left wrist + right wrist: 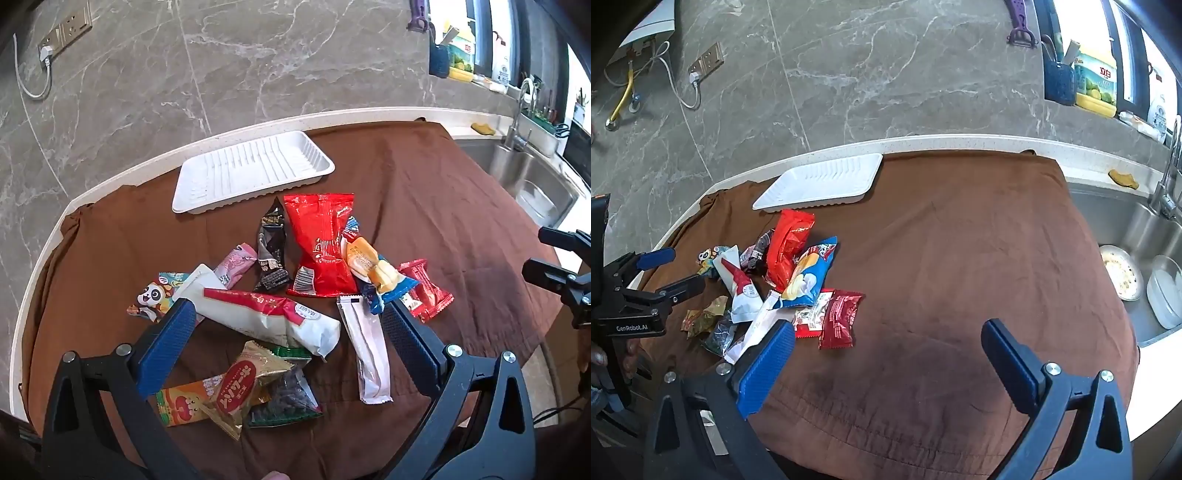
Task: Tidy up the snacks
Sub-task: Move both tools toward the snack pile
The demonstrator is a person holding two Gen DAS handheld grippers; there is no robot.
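Several snack packets lie in a loose pile on a brown cloth [424,192]. A big red bag [321,243] and a long white packet with a red stripe [273,317] lie in the middle. An empty white tray [255,170] sits behind the pile; it also shows in the right wrist view [820,182]. My left gripper [288,314] is open, hovering above the white packet with a finger on each side. My right gripper [890,336] is open and empty over bare cloth, right of the pile and near a dark red packet [840,319].
A steel sink [1126,236] with bowls is at the right beyond the cloth's edge. The white counter rim [122,173] curves behind the tray. Bottles and a cup stand on the window sill [1086,85]. A grey marble wall rises behind the counter.
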